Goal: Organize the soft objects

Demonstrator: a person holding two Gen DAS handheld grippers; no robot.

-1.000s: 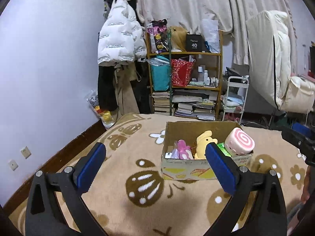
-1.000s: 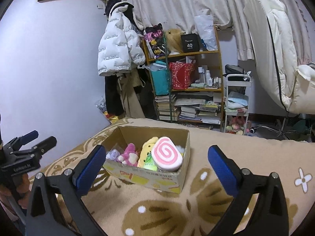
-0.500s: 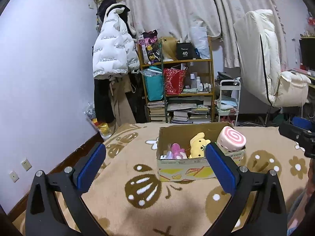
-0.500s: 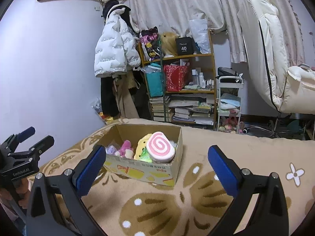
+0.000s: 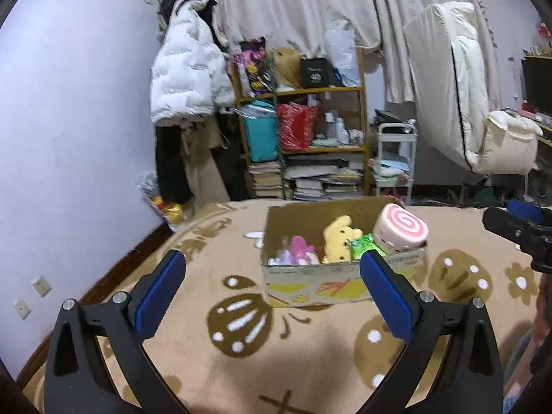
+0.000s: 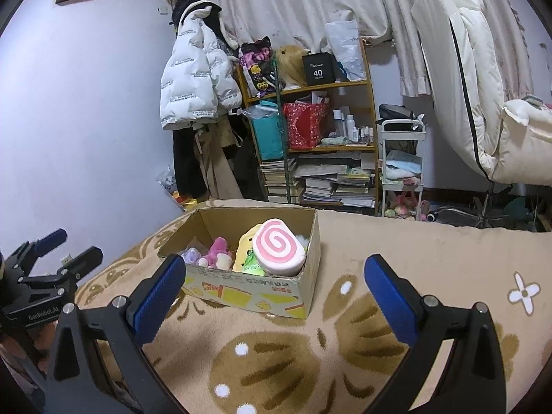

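A cardboard box [image 5: 310, 283] [image 6: 255, 293] stands on a tan patterned blanket. Inside lie a pink swirl roll cushion [image 5: 400, 229] [image 6: 277, 246], a yellow plush [image 5: 339, 239] [image 6: 245, 245], a green soft toy [image 5: 362, 245] [image 6: 253, 265] and a pink plush [image 5: 300, 250] [image 6: 217, 250]. My left gripper [image 5: 272, 296] is open, held back from the box's near side with nothing between its fingers. My right gripper [image 6: 274, 300] is open too, empty, hovering before the box's front wall. The right gripper [image 5: 517, 231] shows at the left wrist view's right edge, and the left gripper [image 6: 51, 262] at the right wrist view's left edge.
The blanket [image 5: 241, 345] [image 6: 431, 258] spreads wide around the box. Behind stand a shelf [image 5: 303, 145] [image 6: 317, 138] of books and bags, a white jacket [image 5: 186, 76], a small white cart [image 5: 395, 162] and a cream padded chair [image 6: 483, 86].
Both grippers have drawn back and risen slightly, so the box looks smaller and farther. The toys in the box have not moved. Both stay open.
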